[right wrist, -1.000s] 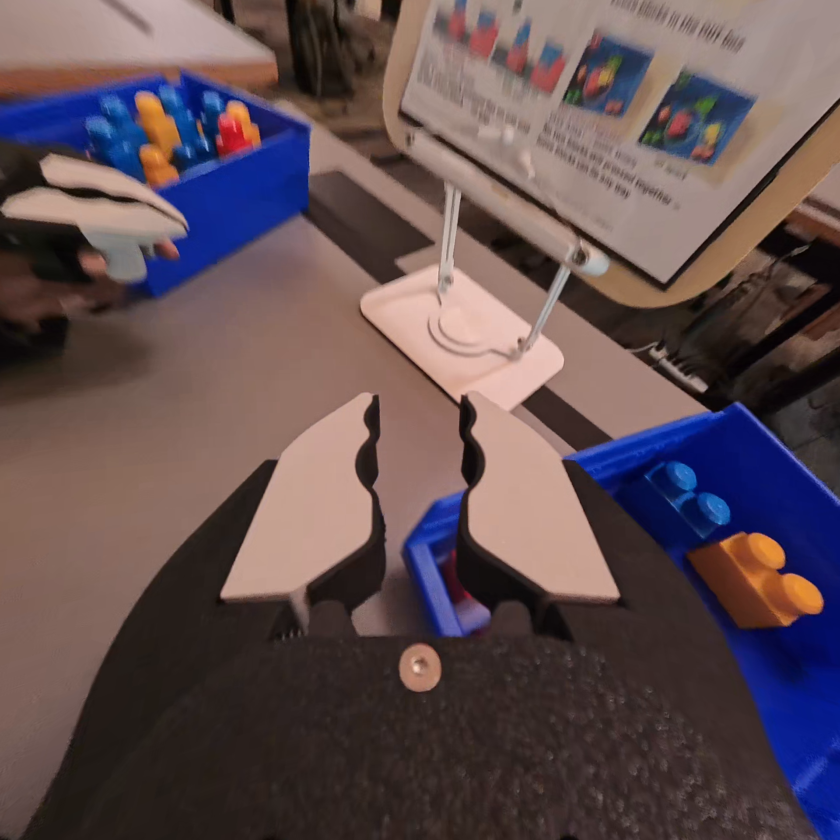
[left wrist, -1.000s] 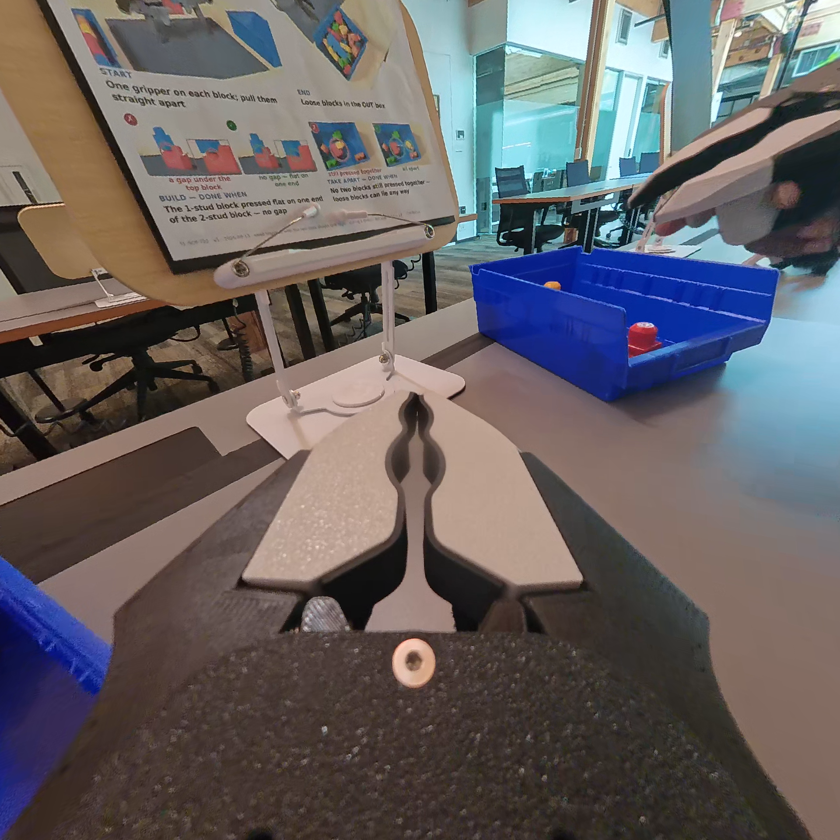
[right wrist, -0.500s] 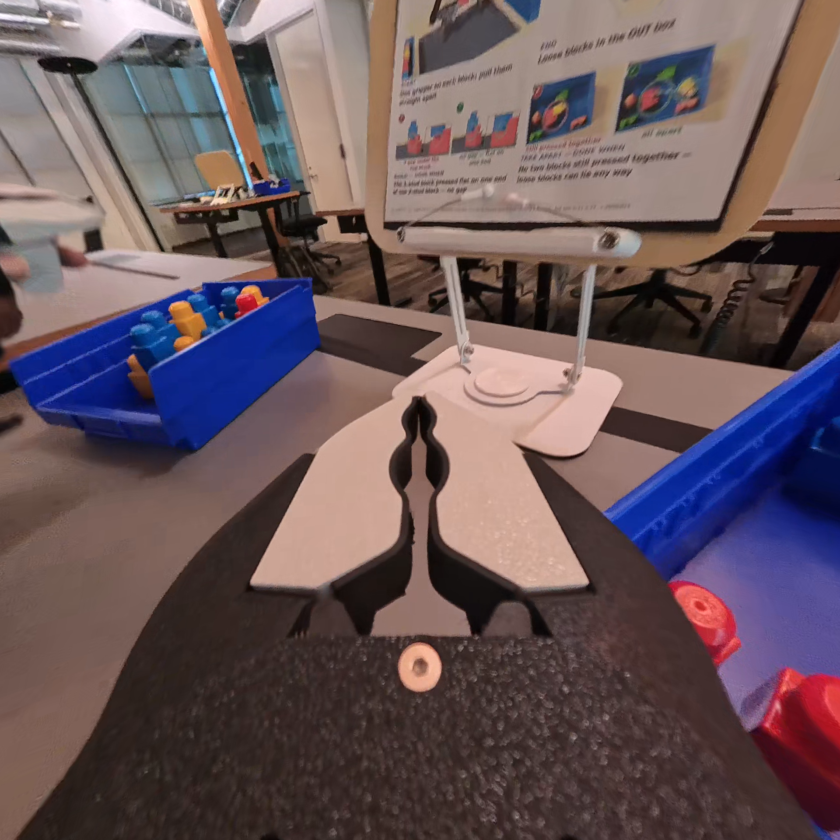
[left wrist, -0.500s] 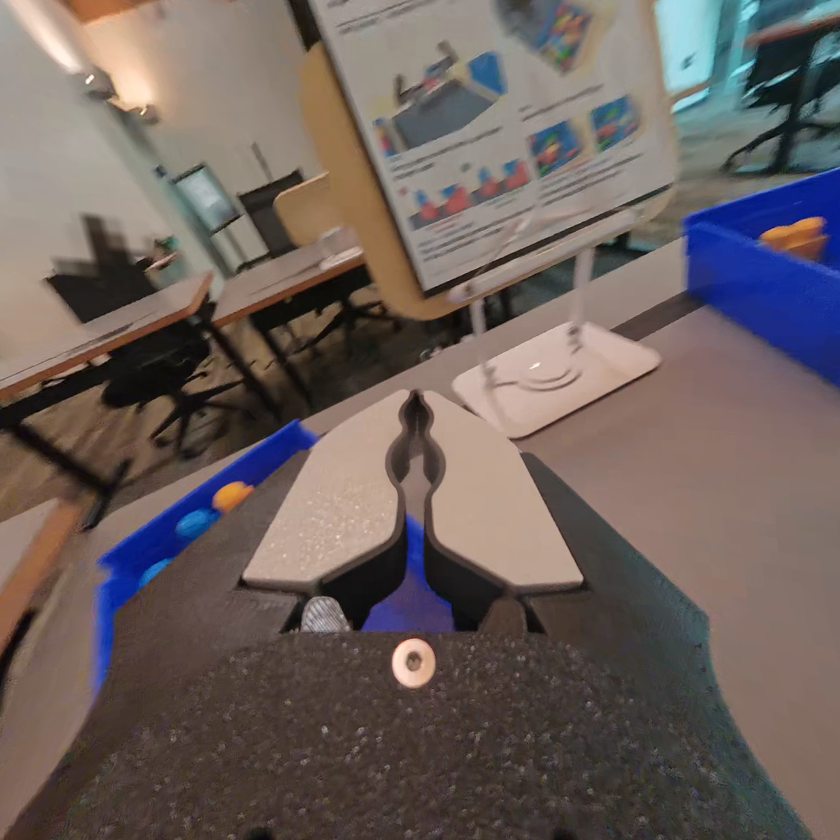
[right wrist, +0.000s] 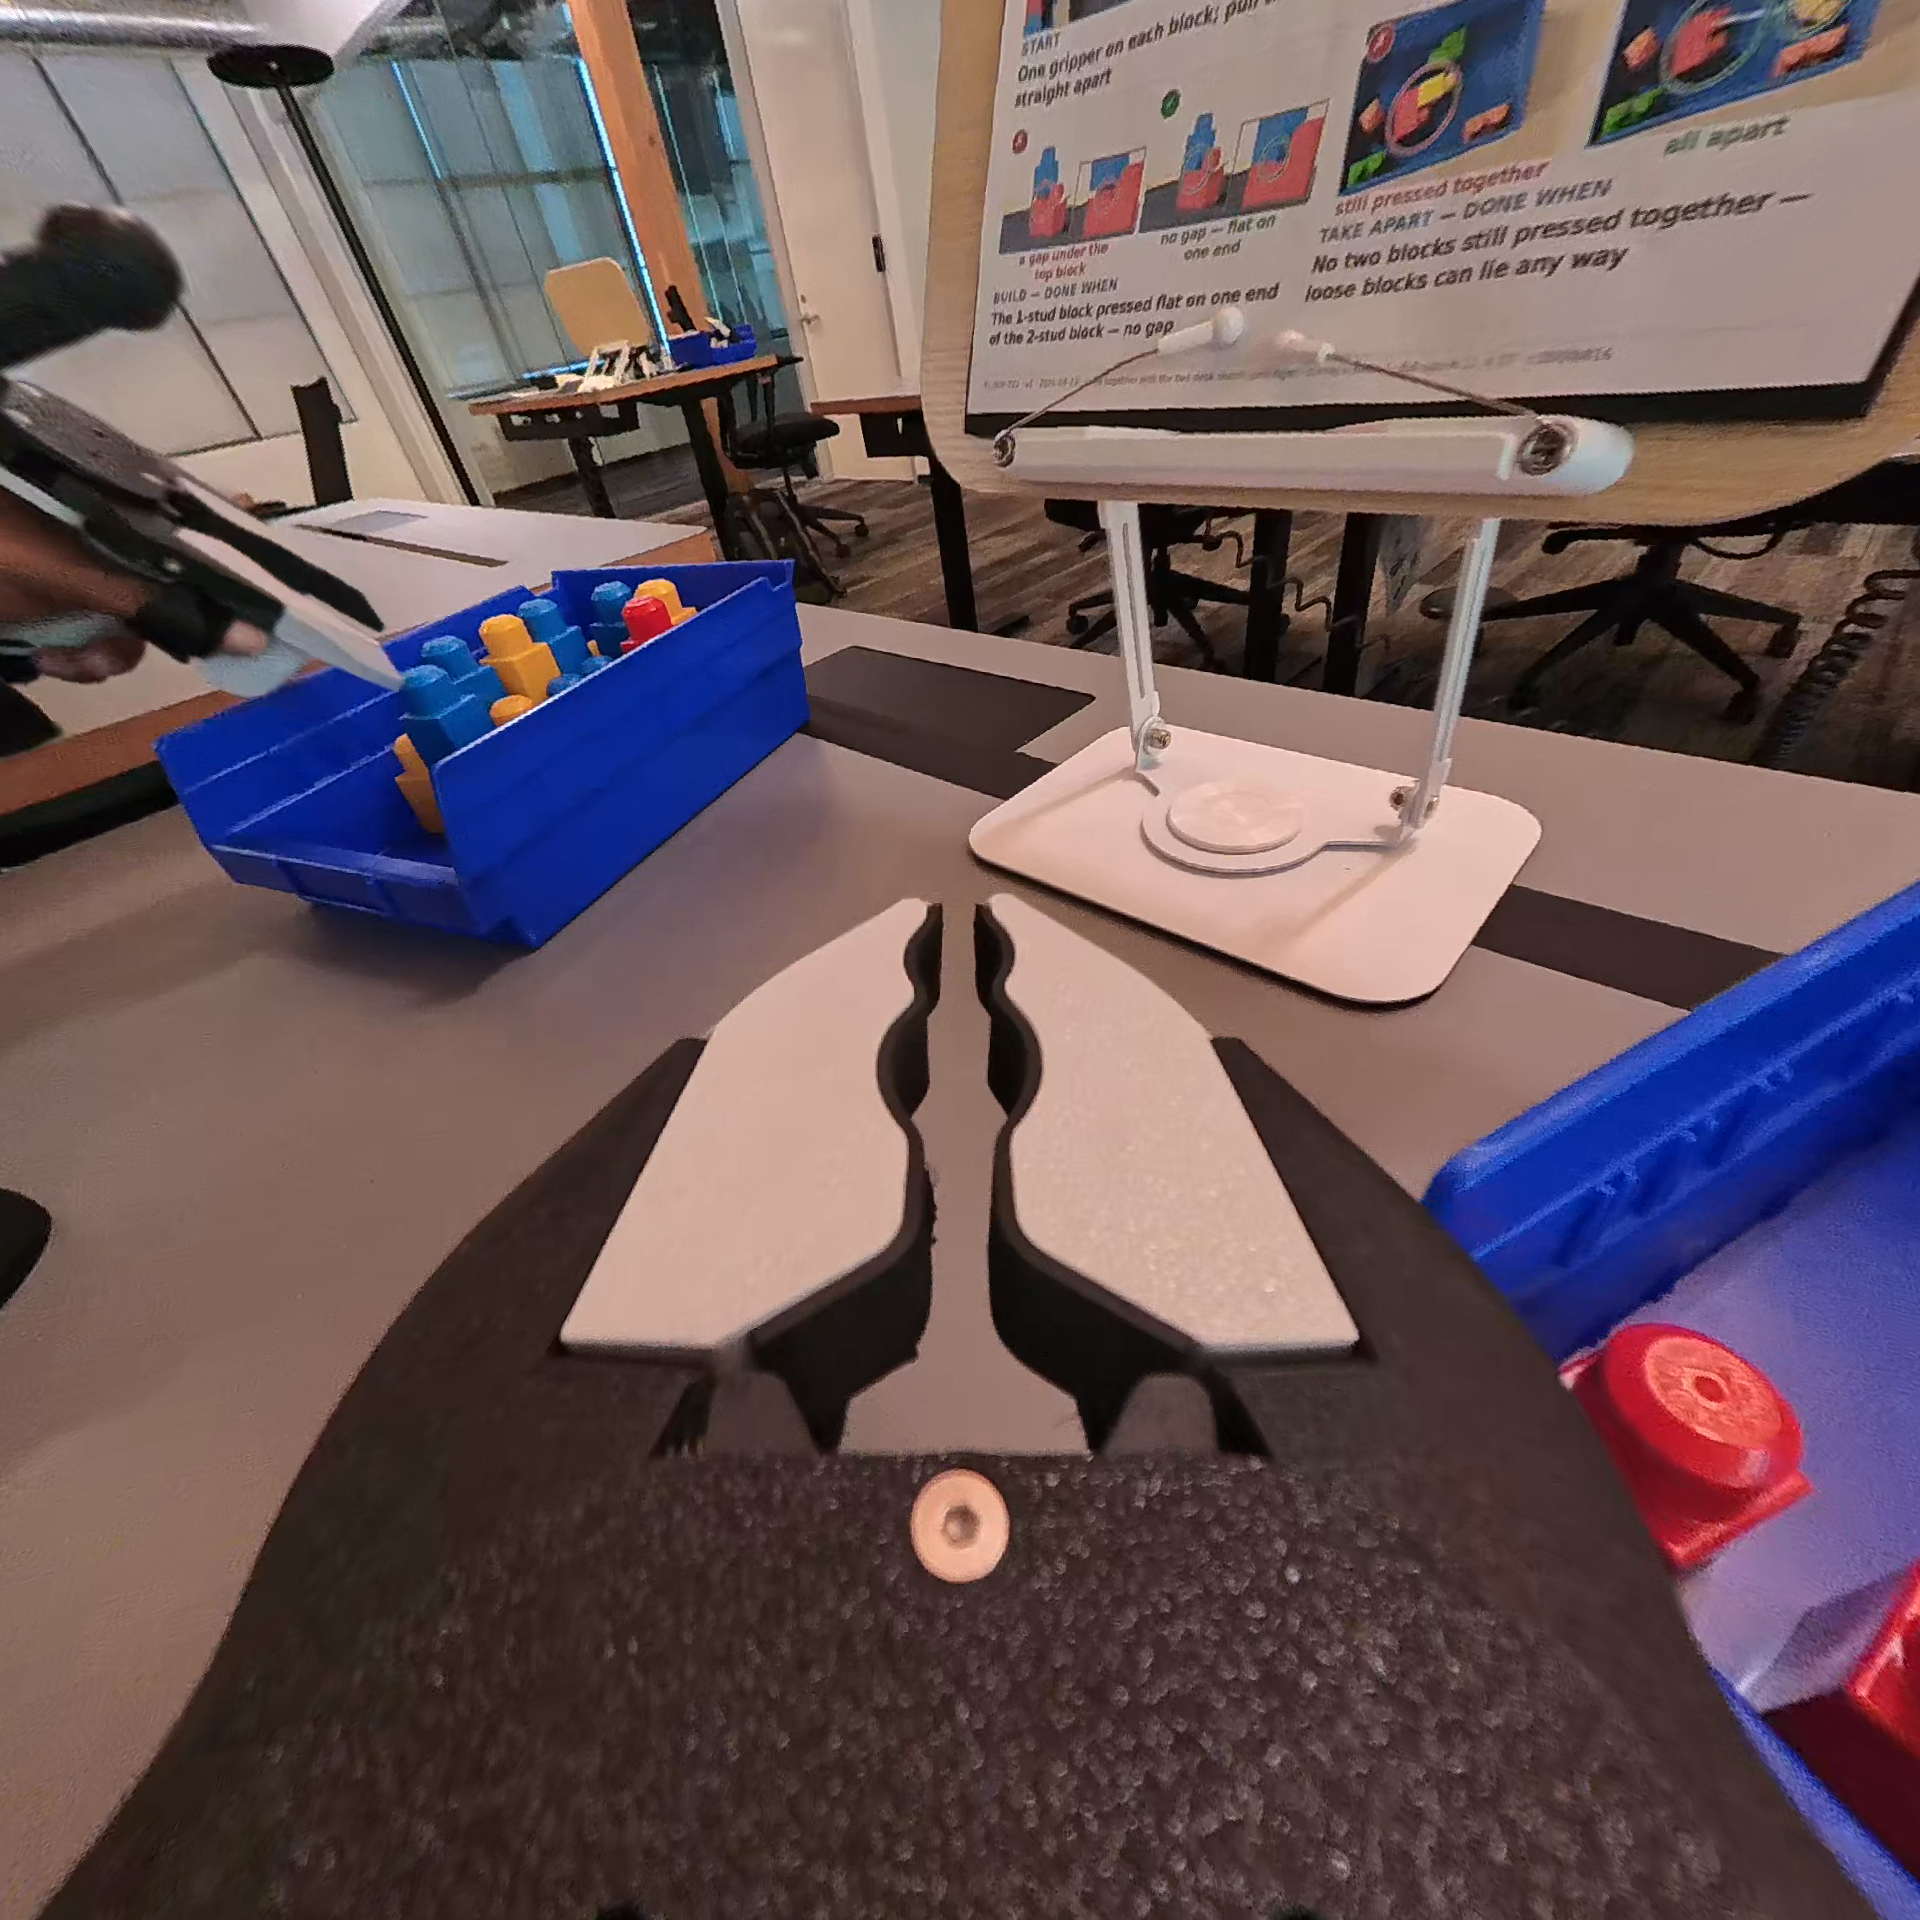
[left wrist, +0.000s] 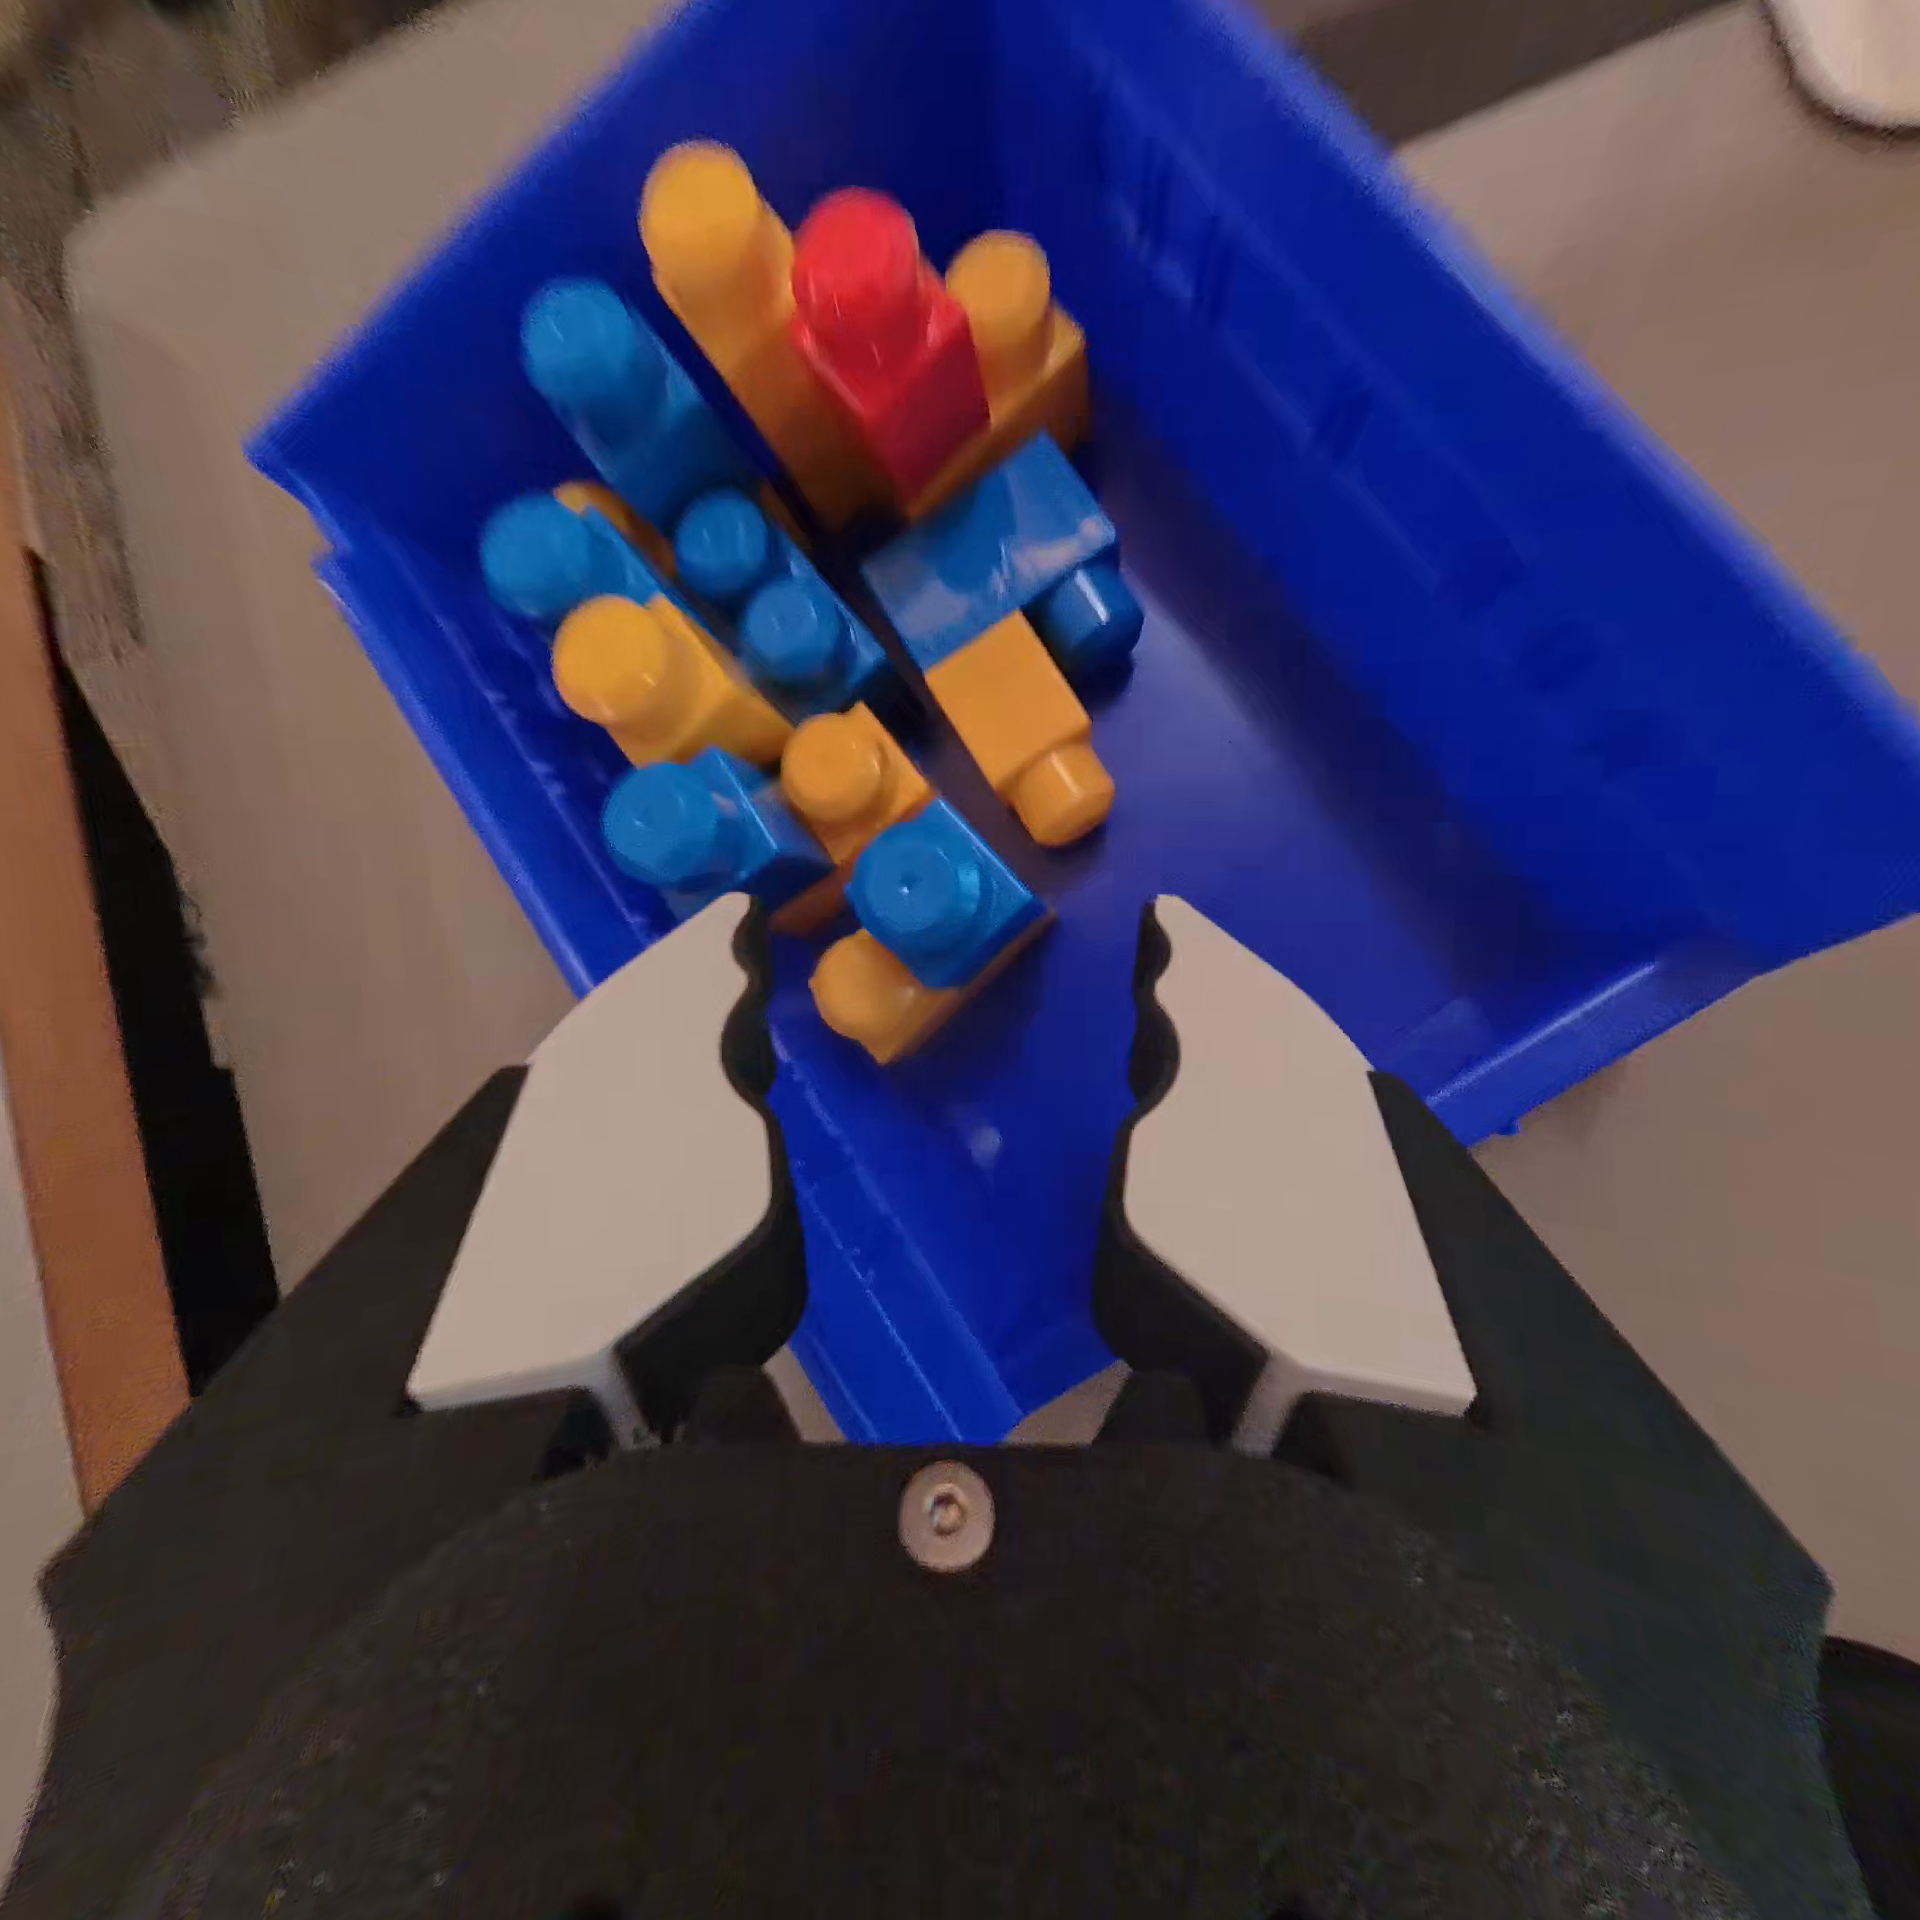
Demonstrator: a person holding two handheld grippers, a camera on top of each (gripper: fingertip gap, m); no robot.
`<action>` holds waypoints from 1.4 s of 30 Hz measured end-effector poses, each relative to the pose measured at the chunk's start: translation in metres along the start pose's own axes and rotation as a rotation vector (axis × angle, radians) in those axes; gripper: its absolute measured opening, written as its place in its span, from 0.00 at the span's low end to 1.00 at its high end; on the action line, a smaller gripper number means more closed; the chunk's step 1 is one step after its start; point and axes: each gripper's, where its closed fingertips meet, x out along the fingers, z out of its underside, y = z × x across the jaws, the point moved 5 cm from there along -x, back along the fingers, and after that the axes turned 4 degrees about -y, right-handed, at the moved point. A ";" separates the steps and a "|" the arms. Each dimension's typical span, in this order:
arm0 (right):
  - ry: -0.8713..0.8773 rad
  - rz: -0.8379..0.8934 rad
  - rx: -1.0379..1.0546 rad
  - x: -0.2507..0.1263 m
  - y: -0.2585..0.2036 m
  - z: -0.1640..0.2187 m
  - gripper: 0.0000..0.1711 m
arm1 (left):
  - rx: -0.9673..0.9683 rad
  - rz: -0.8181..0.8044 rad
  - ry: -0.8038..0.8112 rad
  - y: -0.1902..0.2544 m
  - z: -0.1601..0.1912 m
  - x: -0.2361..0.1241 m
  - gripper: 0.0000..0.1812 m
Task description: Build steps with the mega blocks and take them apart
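The left gripper's fingers point(left wrist: 644, 1132) gaped wide over the blue bin point(left wrist: 1403, 499), lower centre, likely choosing a stepped block pair point(left wrist: 925, 945). The right gripper's fingers point(right wrist: 790, 1132) sat nearly closed, empty, idle.

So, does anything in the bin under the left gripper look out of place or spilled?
Nothing stands out. The blocks all lie inside the blue bin, crowded to one side, some pressed together in pairs, none on the table. The left gripper hovers over them, jaws open and empty.
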 end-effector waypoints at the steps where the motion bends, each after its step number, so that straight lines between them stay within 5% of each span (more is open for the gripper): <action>1: -0.008 -0.002 -0.008 0.001 -0.001 0.001 0.03 | -0.009 -0.008 -0.045 0.001 0.004 0.008 0.39; 8: -0.033 -0.009 -0.025 0.003 -0.005 0.006 0.03 | -0.038 -0.130 -0.197 0.006 0.016 0.051 0.31; 15: -0.041 -0.017 -0.037 0.003 -0.007 0.007 0.03 | 0.075 -0.223 -0.146 0.013 0.011 0.051 0.26; 18: -0.030 -0.022 -0.050 0.003 -0.008 0.006 0.03 | 0.114 -0.254 -0.027 0.025 0.003 0.028 0.25; 22: 0.014 -0.068 -0.083 0.004 -0.017 0.004 0.04 | 0.162 -0.184 0.322 0.069 -0.029 -0.037 0.23; 28: 0.067 -0.122 -0.181 0.004 -0.035 0.000 0.08 | 0.125 0.359 0.755 0.151 -0.058 -0.110 0.23; 34: 0.152 -0.240 -0.219 0.001 -0.064 -0.010 0.26 | -0.054 1.134 0.852 0.221 -0.051 -0.116 0.23; 38: 0.160 -0.326 -0.249 0.003 -0.090 -0.012 0.36 | -0.139 1.352 0.809 0.259 -0.044 -0.089 0.23; 42: 0.133 -0.309 -0.317 0.011 -0.102 -0.002 0.33 | -0.164 1.398 0.754 0.287 -0.038 -0.070 0.23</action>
